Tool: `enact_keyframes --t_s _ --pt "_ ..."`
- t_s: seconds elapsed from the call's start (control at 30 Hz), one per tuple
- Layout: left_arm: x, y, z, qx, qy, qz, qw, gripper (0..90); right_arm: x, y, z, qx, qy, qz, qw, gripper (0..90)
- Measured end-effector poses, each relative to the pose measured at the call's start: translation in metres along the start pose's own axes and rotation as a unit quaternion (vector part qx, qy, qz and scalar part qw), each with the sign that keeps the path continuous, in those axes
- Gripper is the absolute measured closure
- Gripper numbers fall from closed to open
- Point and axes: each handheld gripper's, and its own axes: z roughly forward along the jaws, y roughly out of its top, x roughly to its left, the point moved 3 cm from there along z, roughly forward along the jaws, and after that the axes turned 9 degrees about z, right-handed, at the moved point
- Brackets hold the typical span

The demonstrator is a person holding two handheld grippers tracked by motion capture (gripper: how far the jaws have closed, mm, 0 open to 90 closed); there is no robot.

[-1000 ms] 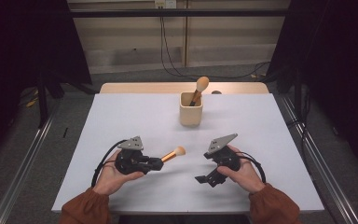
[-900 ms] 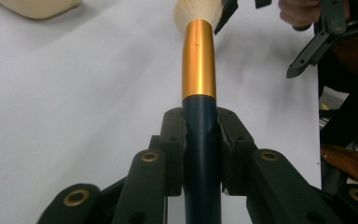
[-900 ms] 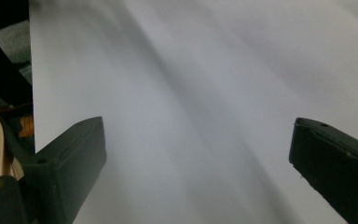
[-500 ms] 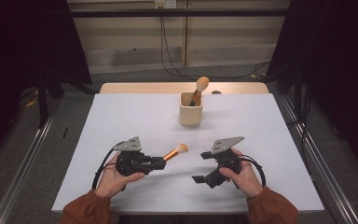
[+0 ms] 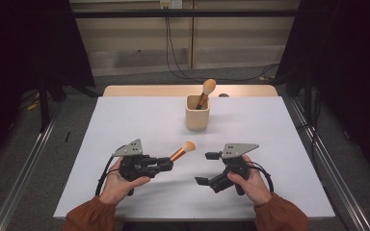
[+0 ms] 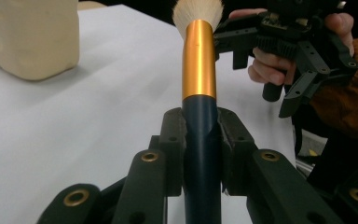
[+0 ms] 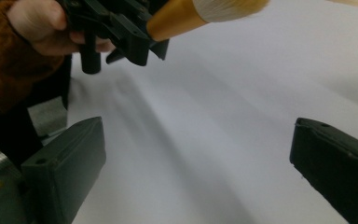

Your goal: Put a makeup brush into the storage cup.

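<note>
A makeup brush [image 5: 183, 150] with a dark handle, gold ferrule and pale bristles points up and to the right above the white table [image 5: 139, 120]. My left gripper [image 5: 166, 163] is shut on its handle; the left gripper view has both jaws pressed on the dark handle [image 6: 200, 135]. To its right my right gripper [image 5: 207, 168] stands open and holds nothing, its jaws turned toward the brush. In the right gripper view the two pads [image 7: 65, 172] are far apart over bare table, the brush [image 7: 200, 14] above them. A beige cup [image 5: 197, 113] holds a second brush [image 5: 206, 91].
The cup stands at the table's far middle, beyond both grippers; in the left gripper view it is the cup [image 6: 32, 37] at upper left. A wooden strip [image 5: 188, 90] borders the far edge. Metal rails [image 5: 24, 168] run along the floor on both sides.
My right gripper has tilted a little in the hand, so its grey plate lies flatter. The left gripper and the brush have kept still.
</note>
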Motion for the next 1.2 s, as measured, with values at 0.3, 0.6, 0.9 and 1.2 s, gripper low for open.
enact_keyframes --t_s 0.3,0.6,0.9,1.2 --pt "-0.003 0.006 0.001 -0.018 0.011 0.014 0.9997 74.4 0.005 0.006 -0.001 -0.042 0.02 0.009 0.9989 2.8" --pt "-0.007 0.02 0.008 -0.046 0.004 0.029 0.9985 74.5 0.01 0.014 -0.008 -0.085 0.032 0.008 0.9958 1.1" --pt "-0.011 0.029 0.016 -0.062 -0.012 0.039 0.9972 74.5 0.016 0.02 -0.011 -0.109 0.053 -0.001 0.9926 0.2" --pt "-0.011 0.038 0.016 -0.087 -0.011 0.045 0.9952 74.4 0.021 0.032 -0.009 -0.148 0.065 0.007 0.9868 0.7"
